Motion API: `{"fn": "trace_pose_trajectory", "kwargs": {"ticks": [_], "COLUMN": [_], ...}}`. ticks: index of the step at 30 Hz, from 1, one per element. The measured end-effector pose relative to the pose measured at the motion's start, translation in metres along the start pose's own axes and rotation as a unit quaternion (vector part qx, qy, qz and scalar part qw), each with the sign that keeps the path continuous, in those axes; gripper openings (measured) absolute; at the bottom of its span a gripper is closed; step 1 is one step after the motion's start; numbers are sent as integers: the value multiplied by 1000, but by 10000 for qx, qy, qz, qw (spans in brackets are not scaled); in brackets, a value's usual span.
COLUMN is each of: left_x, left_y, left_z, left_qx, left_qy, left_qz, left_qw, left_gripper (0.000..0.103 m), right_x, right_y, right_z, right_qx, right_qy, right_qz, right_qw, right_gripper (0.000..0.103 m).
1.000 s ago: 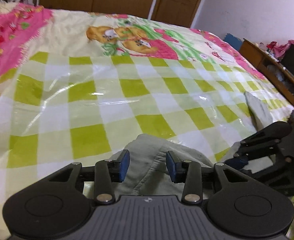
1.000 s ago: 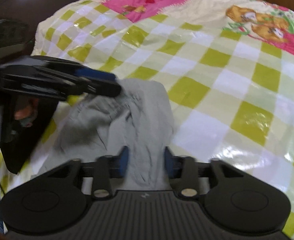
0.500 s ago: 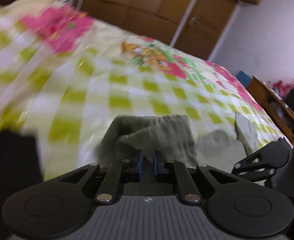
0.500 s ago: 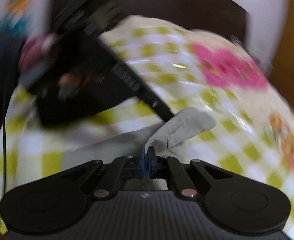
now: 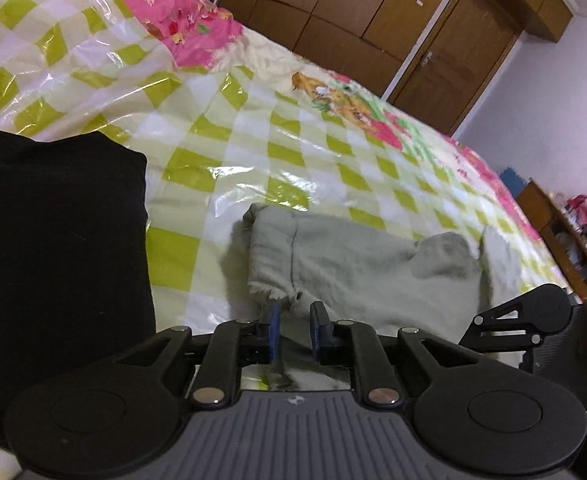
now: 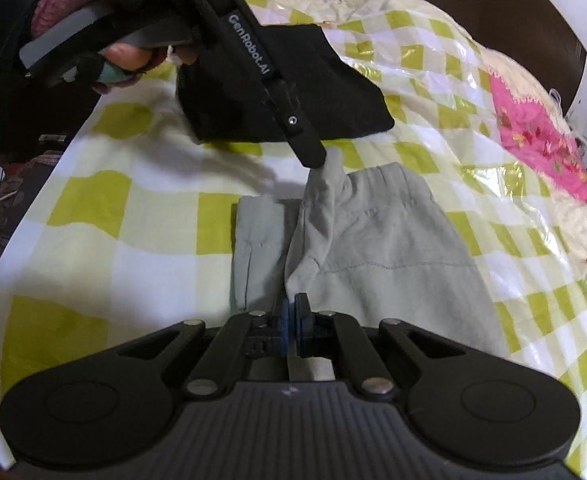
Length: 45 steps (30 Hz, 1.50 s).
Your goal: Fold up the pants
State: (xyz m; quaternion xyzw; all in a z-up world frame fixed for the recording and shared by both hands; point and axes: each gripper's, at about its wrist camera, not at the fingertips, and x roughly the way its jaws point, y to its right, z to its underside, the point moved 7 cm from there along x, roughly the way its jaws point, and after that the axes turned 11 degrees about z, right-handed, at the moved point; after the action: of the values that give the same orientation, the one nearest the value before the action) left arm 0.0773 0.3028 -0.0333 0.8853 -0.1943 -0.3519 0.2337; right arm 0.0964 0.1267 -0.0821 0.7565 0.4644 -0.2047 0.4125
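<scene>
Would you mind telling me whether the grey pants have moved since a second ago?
Yes. The grey pants, bunched then, now stretch rightward across the checked bedspread, next to the black cloth.

You see grey pants (image 6: 377,248) on a green-and-white checked cover (image 5: 293,136); a black cloth (image 6: 333,92) lies at 12 o'clock.

A bedroom in a home.

A wide bed (image 5: 253,128) fills most of both views, spread with a glossy cover (image 6: 165,216) checked in lime green and white, with pink patches and cartoon animals printed on it. Behind the bed runs a wall of brown wooden wardrobe doors (image 5: 333,12), next to a wooden door (image 5: 453,60). At the far side stands a low wooden shelf unit (image 5: 561,232) holding small household clutter.
</scene>
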Motion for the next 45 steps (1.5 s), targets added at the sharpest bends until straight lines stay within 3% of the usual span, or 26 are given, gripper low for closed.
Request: {"fn": "trace_pose_trajectory", "kwargs": {"ticks": [6, 11, 13, 17, 20, 24, 27, 32, 36, 41, 45], "left_x": [-1, 8, 22, 47, 41, 31, 40, 104, 168, 227, 250], "left_y": [23, 30, 34, 20, 21, 50, 85, 148, 184, 199, 207], "left_z": [11, 18, 30, 62, 62, 45, 30, 20, 23, 31, 39], "left_qx": [206, 403, 390, 539, 437, 650, 947, 1355, 1489, 1217, 1169], "left_qy": [-136, -310, -680, -1493, -1377, -1102, -945, -1046, -1399, -1958, -2330], "left_qz": [202, 7, 35, -647, -679, -513, -200, 664, 1132, 1452, 1533], "left_qw": [9995, 9987, 9969, 9852, 9872, 9904, 9908, 9830, 9724, 9622, 9532], "left_gripper": [32, 34, 35, 35, 35, 35, 35, 36, 37, 37, 37], "right_x": [-18, -15, -14, -26, -43, -68, -84, -100, -96, -84, -62], "right_y": [-4, -28, -31, -14, 7, 50, 89, 157, 205, 247, 280], "right_z": [9, 16, 15, 15, 26, 63, 96, 152, 197, 244, 272], "right_qx": [-468, -872, -770, -291, 113, 865, 1494, 2182, 1910, 443, -660], "right_qy": [-27, -77, -52, -90, -210, -653, -1061, -1546, -1934, -2037, -2231], "right_qz": [48, -16, -6, 146, 361, 860, 1242, 1874, 2280, 2171, 1881], "right_qw": [9989, 9962, 9970, 9994, 9991, 9904, 9752, 9452, 9349, 9536, 9542], "right_gripper": [4, 9, 11, 11, 14, 15, 16, 18, 18, 18, 22]}}
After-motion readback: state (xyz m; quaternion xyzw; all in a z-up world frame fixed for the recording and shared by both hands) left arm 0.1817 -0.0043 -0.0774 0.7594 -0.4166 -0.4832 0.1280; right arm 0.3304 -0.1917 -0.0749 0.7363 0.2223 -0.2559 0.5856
